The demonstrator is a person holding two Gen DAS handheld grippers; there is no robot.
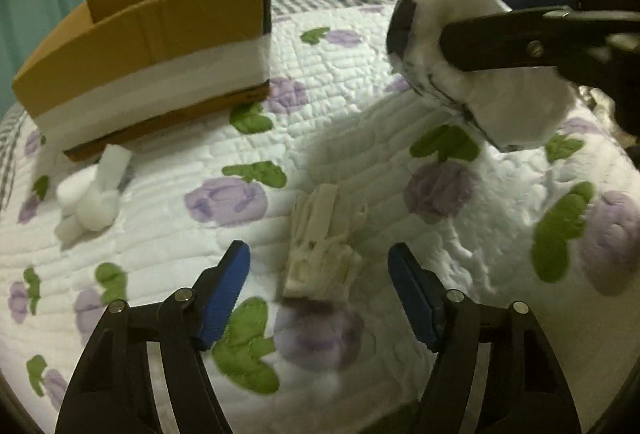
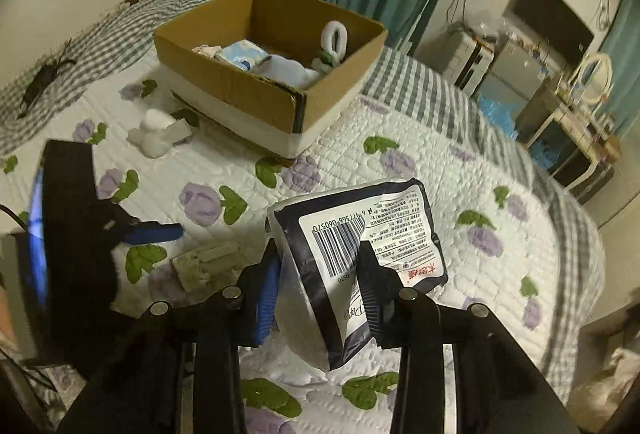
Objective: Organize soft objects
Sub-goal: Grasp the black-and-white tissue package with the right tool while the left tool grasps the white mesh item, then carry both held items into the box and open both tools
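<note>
My right gripper is shut on a soft black-and-white packet with a barcode and holds it above the quilt; the packet also shows in the left wrist view. My left gripper is open and empty, low over a cream ribbed cloth, which lies between its fingers; the cloth also shows in the right wrist view. A cardboard box stands further back on the bed with several soft items inside. A white plush toy lies in front of the box.
The flowered white quilt covers the bed. A grey checked blanket lies behind the box. Green curtains, a dresser with a mirror and a small fridge stand beyond the bed.
</note>
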